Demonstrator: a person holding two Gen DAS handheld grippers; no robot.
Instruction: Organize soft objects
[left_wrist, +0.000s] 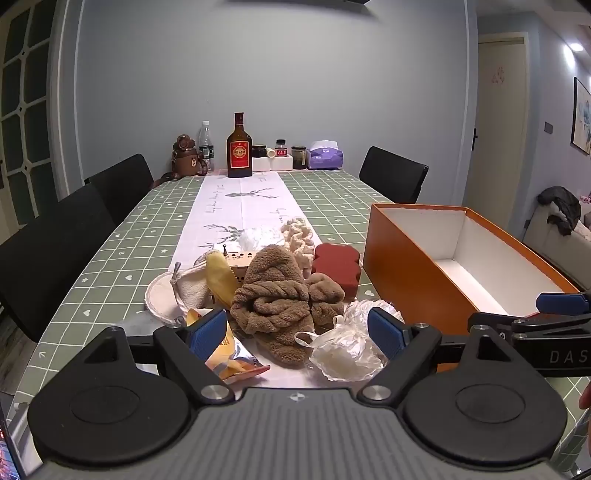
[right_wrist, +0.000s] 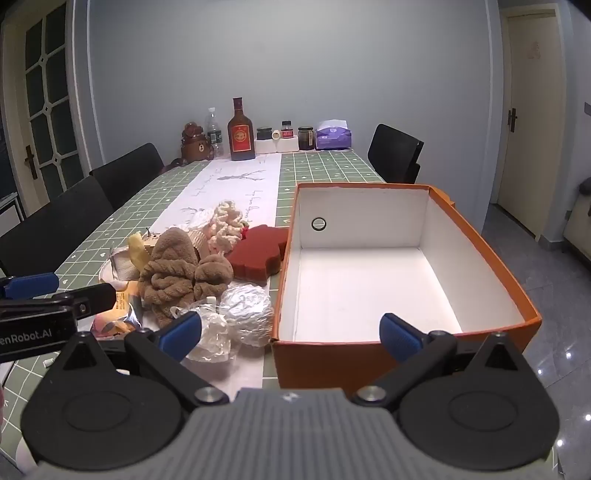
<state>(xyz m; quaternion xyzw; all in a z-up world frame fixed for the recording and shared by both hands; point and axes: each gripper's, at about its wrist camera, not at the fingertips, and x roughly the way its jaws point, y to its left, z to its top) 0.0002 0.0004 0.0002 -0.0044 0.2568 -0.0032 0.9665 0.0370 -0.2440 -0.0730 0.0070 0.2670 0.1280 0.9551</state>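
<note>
A heap of soft things lies on the table runner: a brown plush slipper (left_wrist: 275, 295) (right_wrist: 173, 273), a red sponge (left_wrist: 336, 267) (right_wrist: 258, 254), a cream knitted piece (left_wrist: 299, 240) (right_wrist: 227, 221), a white mesh puff (left_wrist: 343, 347) (right_wrist: 247, 310) and round cotton pads (left_wrist: 162, 295). An orange box (left_wrist: 410, 273) (right_wrist: 480, 251) with a bare white inside stands to the right. My left gripper (left_wrist: 297, 332) hovers open just short of the slipper and puff. My right gripper (right_wrist: 291, 332) hangs open over the box's near-left corner. Neither holds anything.
A snack wrapper (left_wrist: 232, 354) and a small wooden box (left_wrist: 238, 260) sit in the heap. Bottles (left_wrist: 239, 147), jars and a tissue box (left_wrist: 325, 155) line the far end of the green checked tablecloth (left_wrist: 110, 266). Black chairs (left_wrist: 55, 243) (right_wrist: 397, 155) flank the table.
</note>
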